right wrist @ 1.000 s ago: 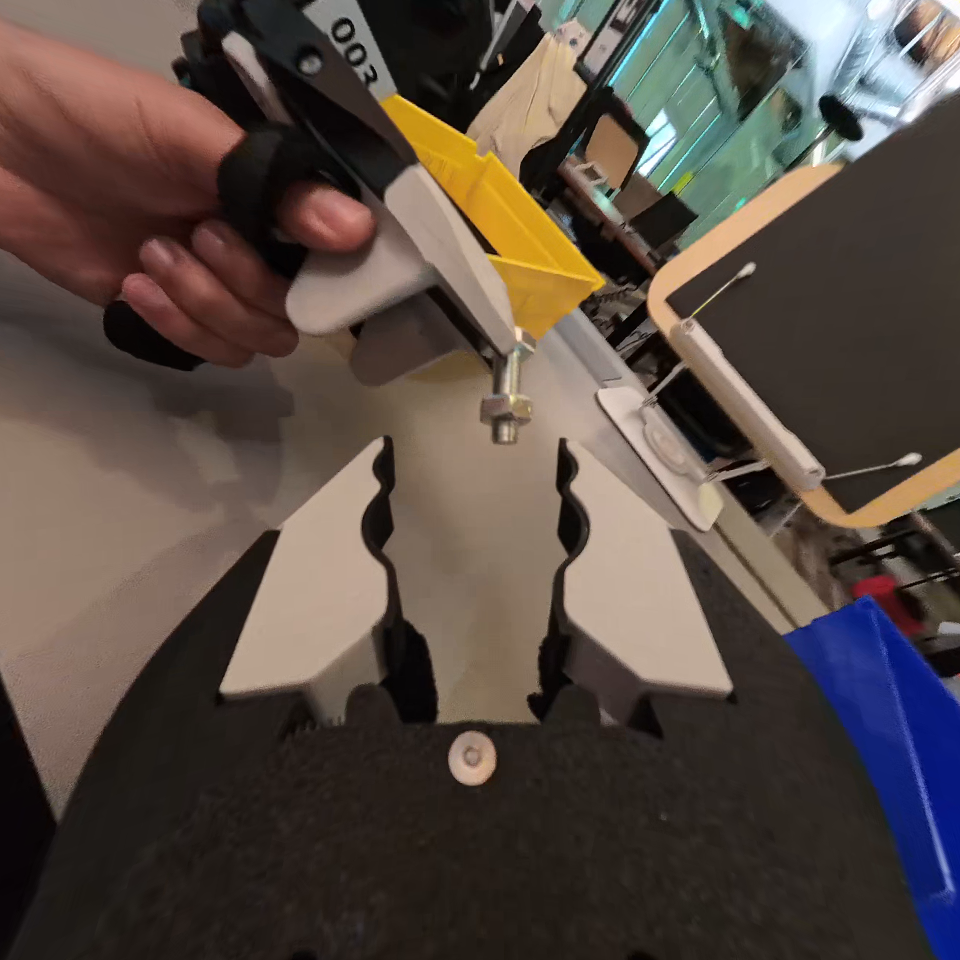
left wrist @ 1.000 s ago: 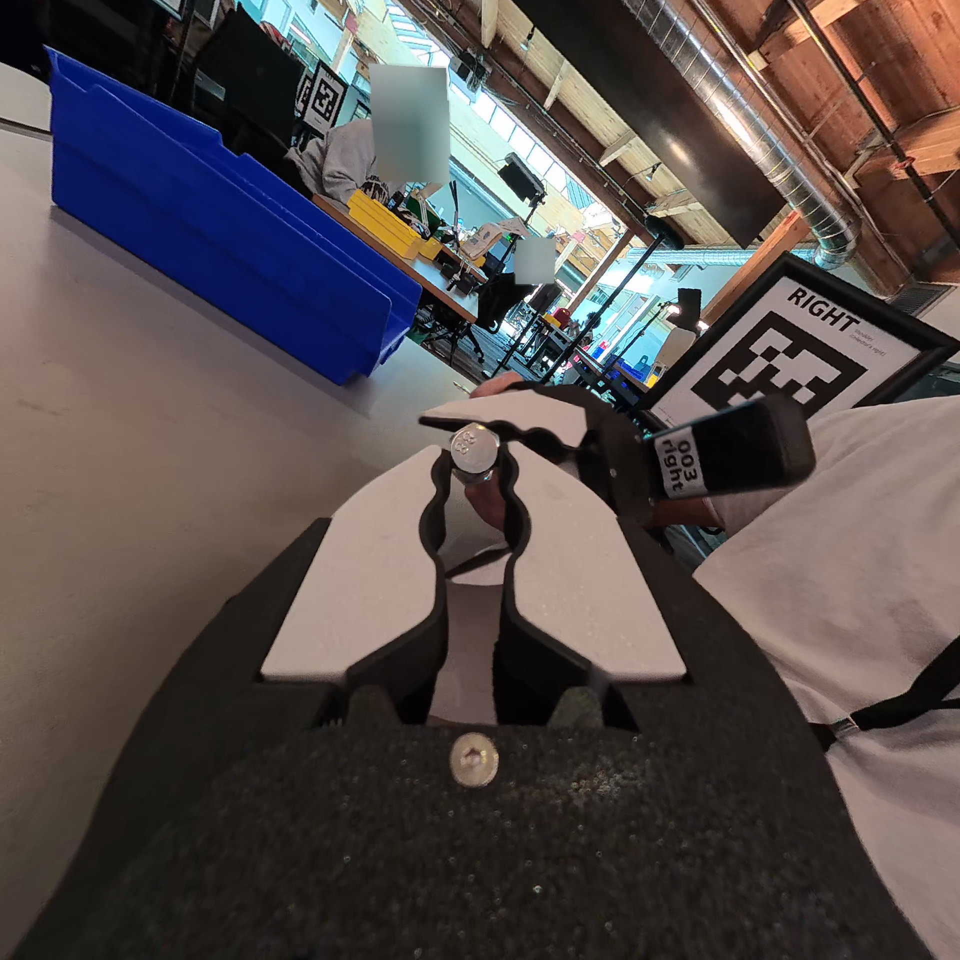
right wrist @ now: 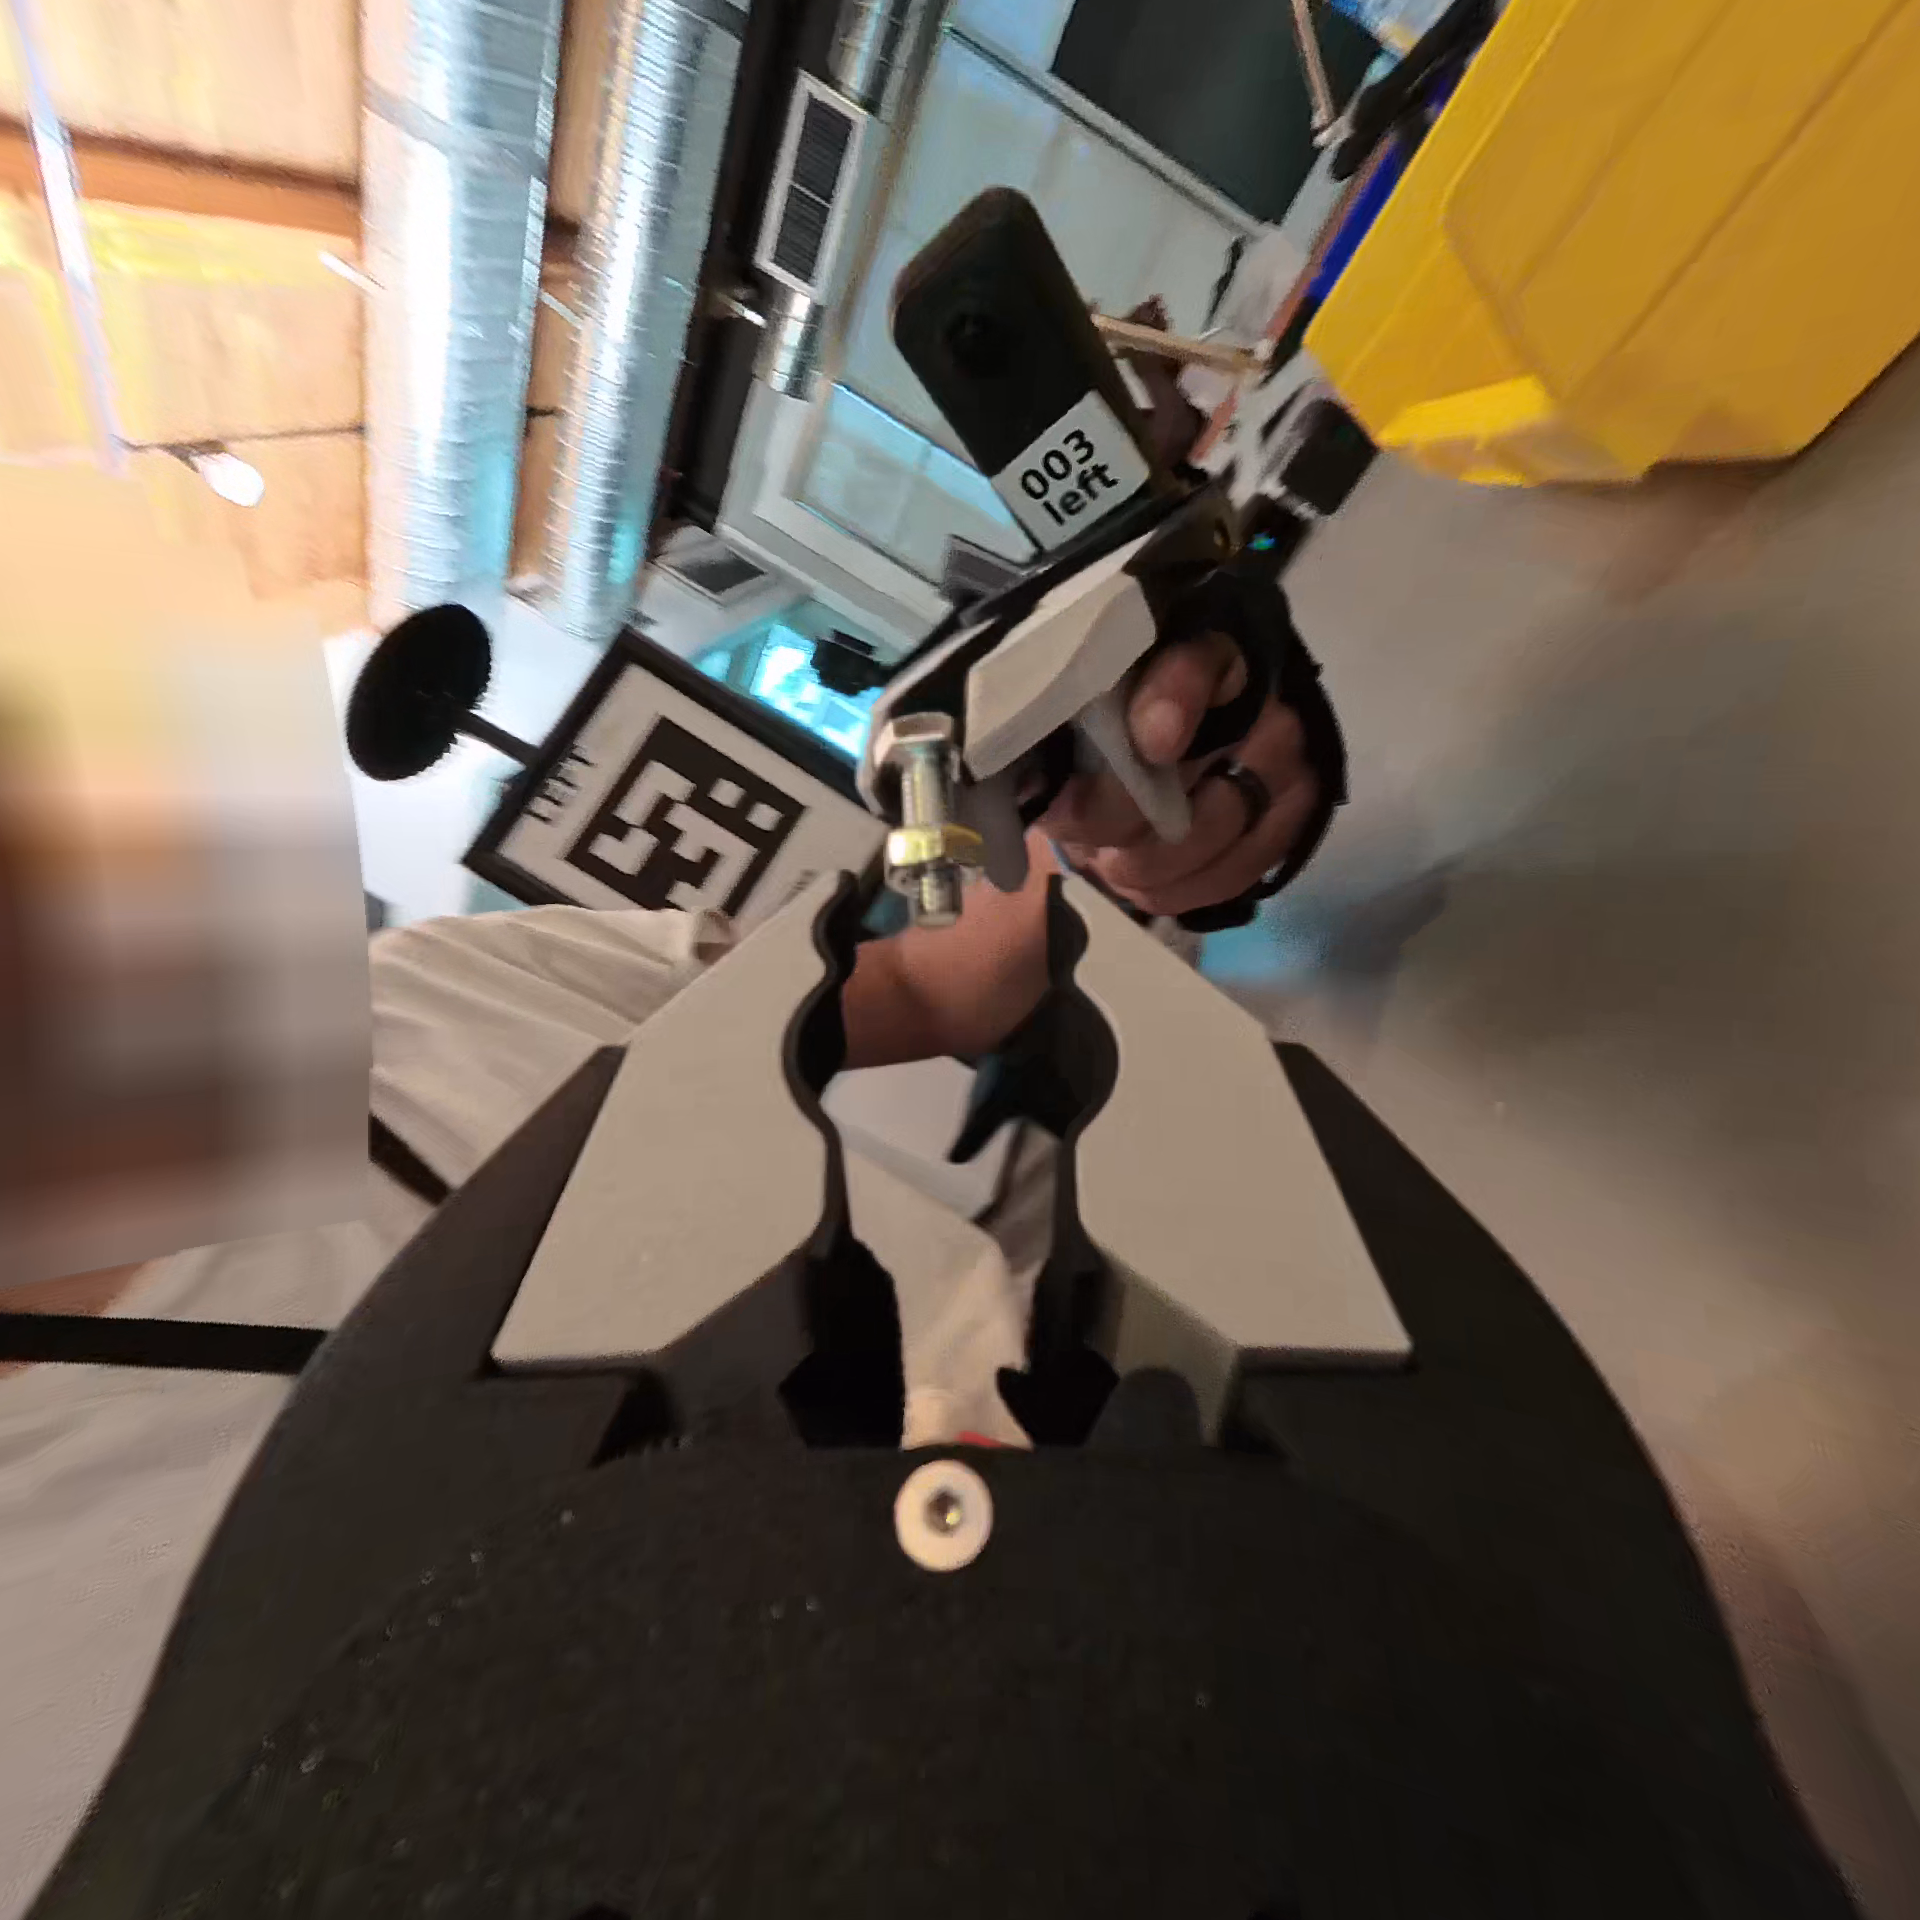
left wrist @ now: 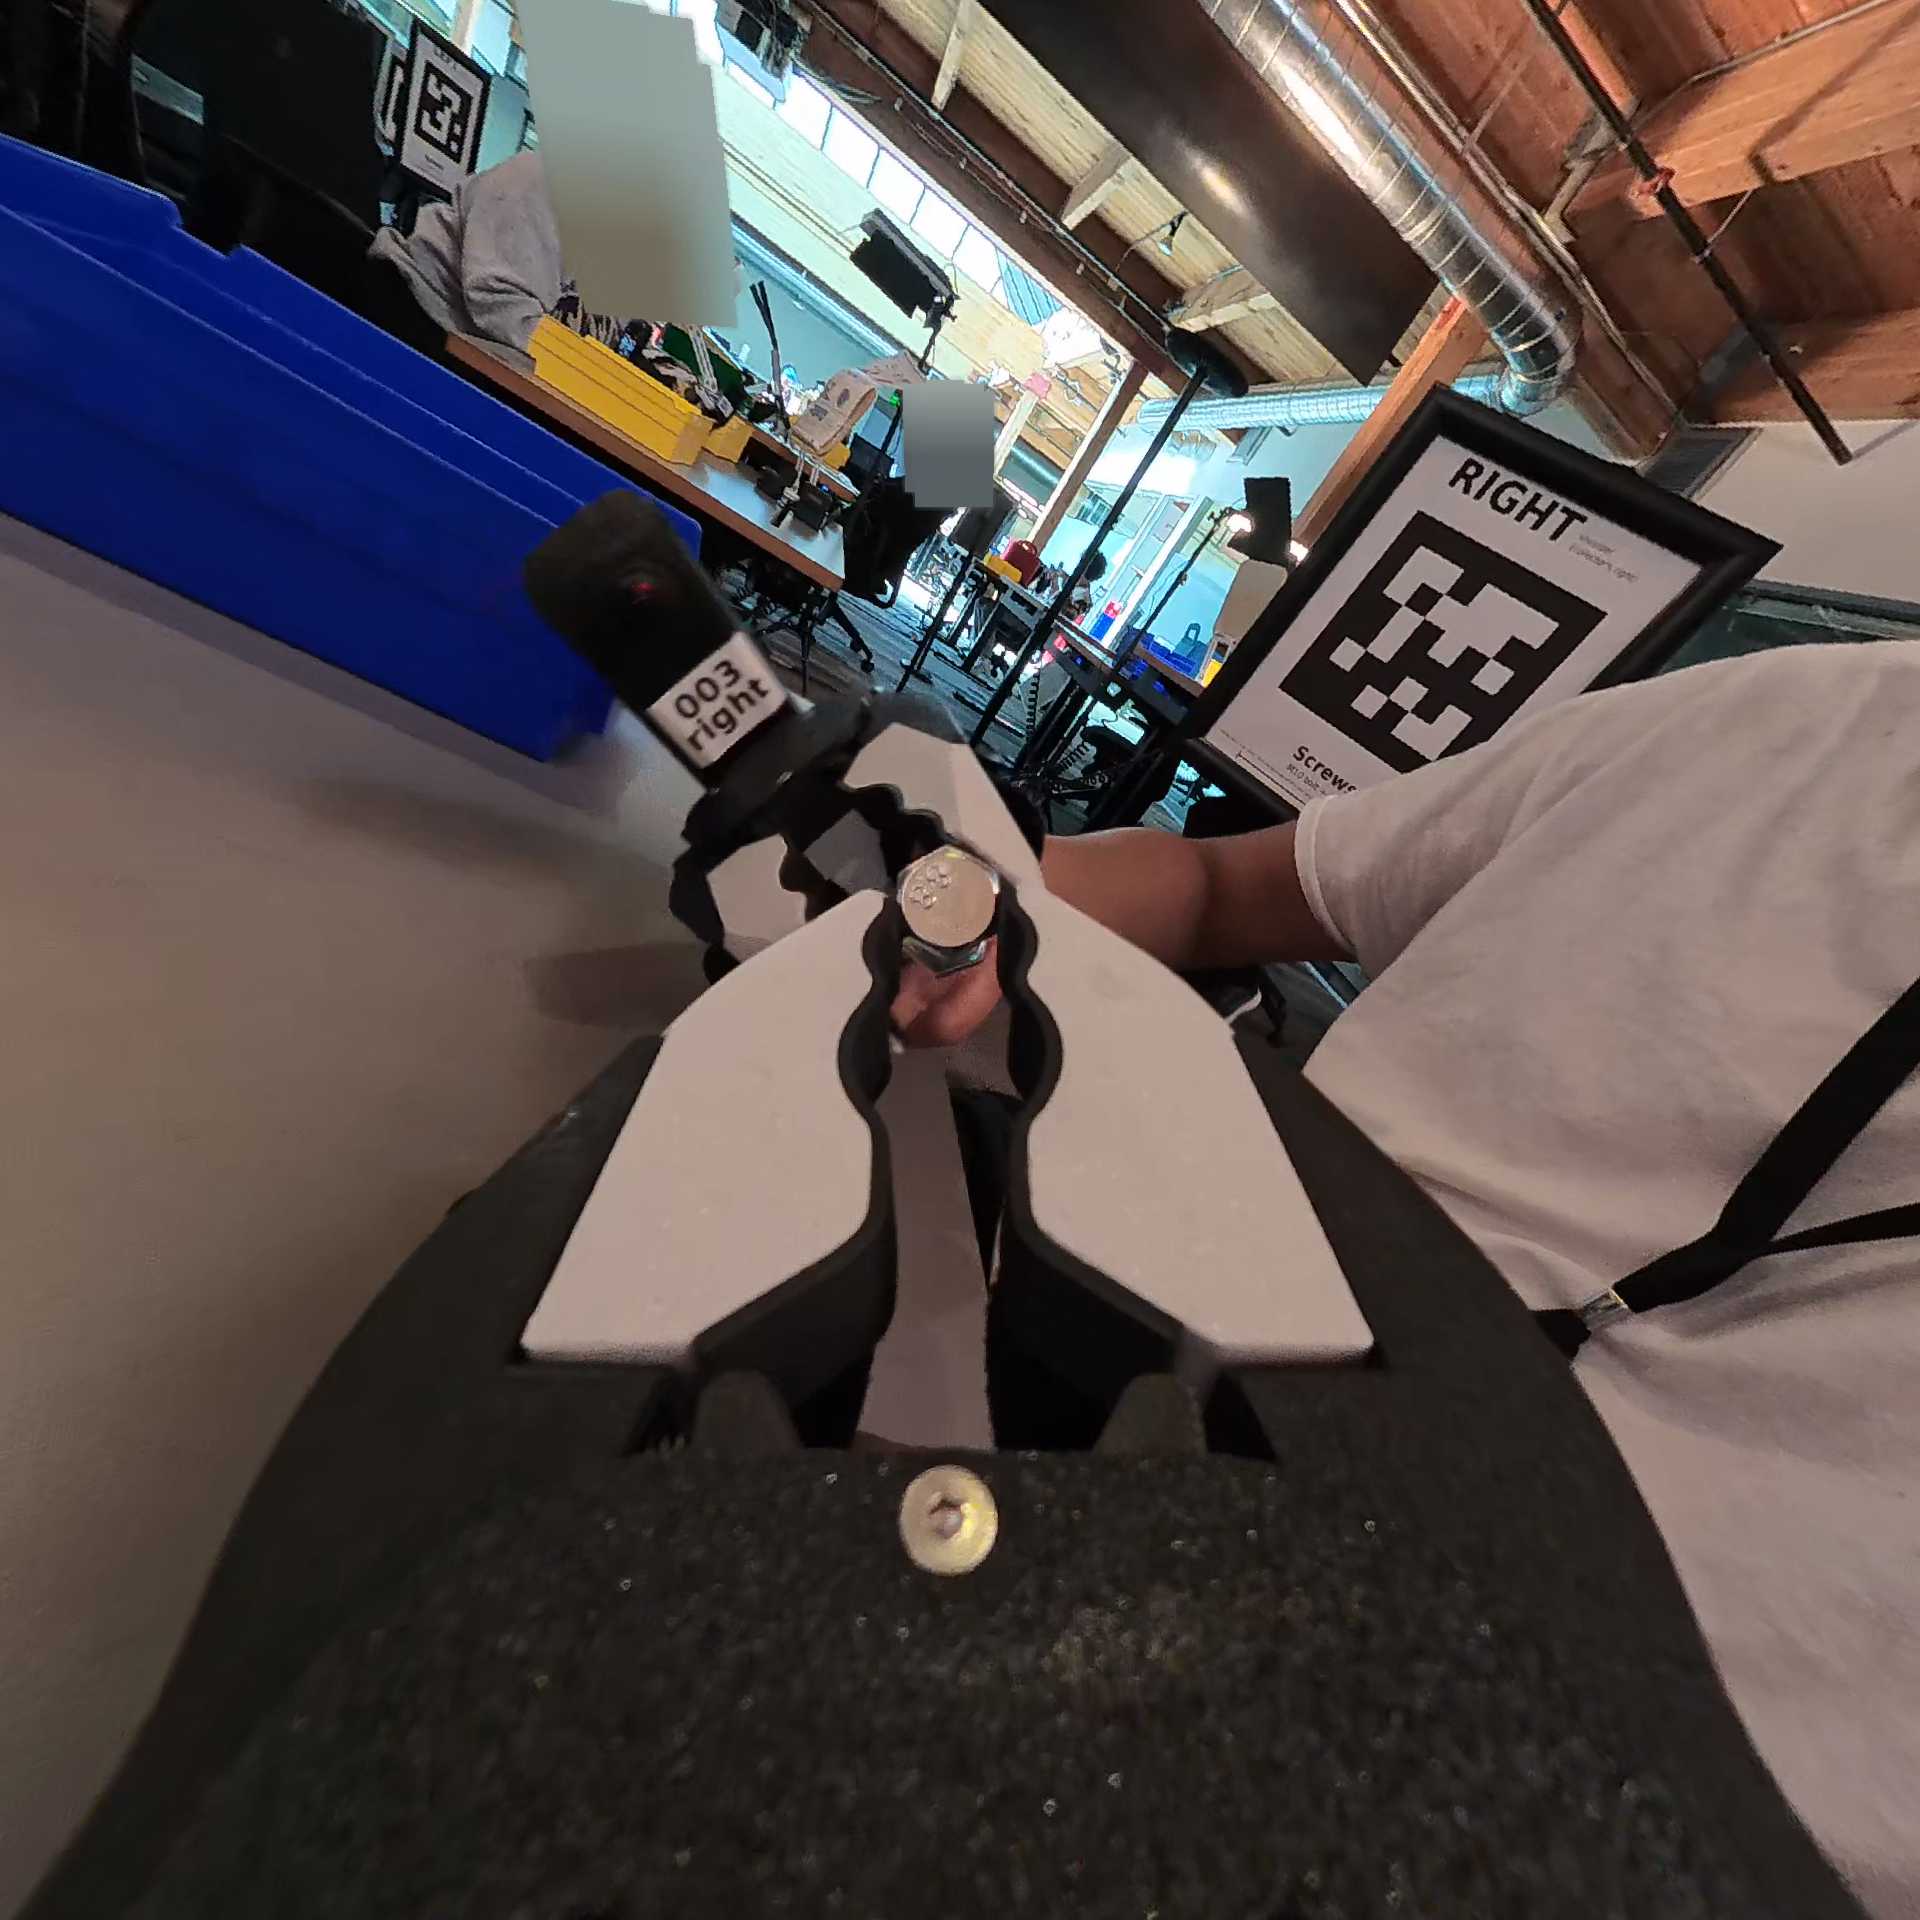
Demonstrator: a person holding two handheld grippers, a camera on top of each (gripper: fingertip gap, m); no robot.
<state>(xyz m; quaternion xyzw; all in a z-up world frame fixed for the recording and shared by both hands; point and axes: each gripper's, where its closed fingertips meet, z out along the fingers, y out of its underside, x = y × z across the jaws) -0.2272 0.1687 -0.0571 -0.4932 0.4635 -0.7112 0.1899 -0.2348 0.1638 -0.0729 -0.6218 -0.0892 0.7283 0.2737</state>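
Note:
My left gripper is shut on the hex head of a steel bolt, held above the table. In the right wrist view the bolt hangs from the left gripper, with a nut threaded near its lower end. My right gripper is open, and the bolt's threaded end sits at the mouth of its jaws without touching them. The right gripper also shows in the left wrist view just beyond the bolt, its camera stalk tilted left.
A blue bin stands on the pale table at the left. A yellow bin shows in the right wrist view. A framed marker board stands behind. A person in a white shirt is close on the right. Both grippers' tips are close together, under 4 cm apart.
The right gripper has rolled over, so its view is turned and its camera stalk now leans left. It stays open, closer to the bolt's end. The left gripper still holds the bolt.

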